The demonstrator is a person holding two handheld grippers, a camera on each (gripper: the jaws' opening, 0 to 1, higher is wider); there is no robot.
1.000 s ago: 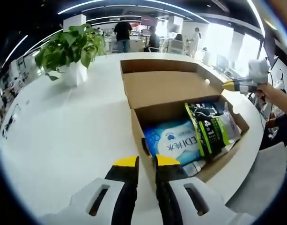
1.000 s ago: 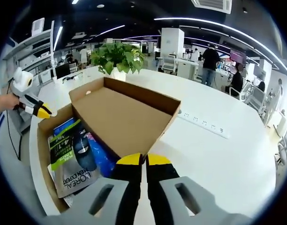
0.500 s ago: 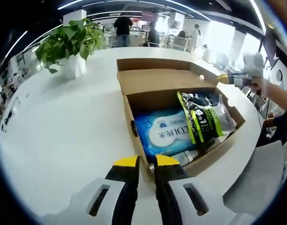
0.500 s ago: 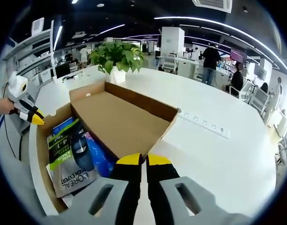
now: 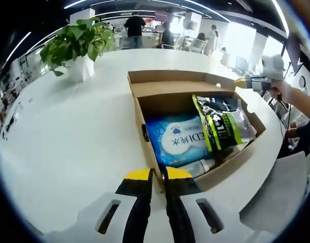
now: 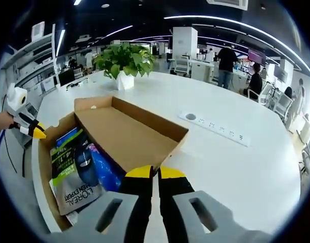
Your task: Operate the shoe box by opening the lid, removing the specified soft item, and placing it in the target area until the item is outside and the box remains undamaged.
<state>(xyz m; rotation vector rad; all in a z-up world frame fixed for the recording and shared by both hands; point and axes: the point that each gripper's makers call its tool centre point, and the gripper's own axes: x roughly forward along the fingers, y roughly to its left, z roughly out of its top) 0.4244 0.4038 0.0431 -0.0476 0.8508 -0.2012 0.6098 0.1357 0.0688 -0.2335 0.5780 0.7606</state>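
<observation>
The brown shoe box (image 5: 230, 167) lies open on a white table (image 5: 69, 142). Its lid (image 5: 170, 87) is folded back, almost flat. Inside lie a blue wipes pack (image 5: 177, 142) and a black-and-green pouch (image 5: 220, 126) partly on top of it. My left gripper (image 5: 157, 174) is shut on the box's near side wall. The right gripper (image 5: 240, 82) holds the lid's far corner. In the right gripper view my right gripper (image 6: 156, 172) is shut on the lid (image 6: 129, 134) edge. The left gripper (image 6: 38, 133) sits at the box's left wall, beside the pouch (image 6: 69, 172).
A potted plant (image 5: 76, 48) stands on the table behind the box, also as the plant (image 6: 122, 61). A flush power strip (image 6: 215, 132) lies right of the lid. The table's curved edge runs close past the box. People stand far behind.
The lid has swung further back and lies flatter. Both grippers keep their hold; the left view has risen slightly over the box.
</observation>
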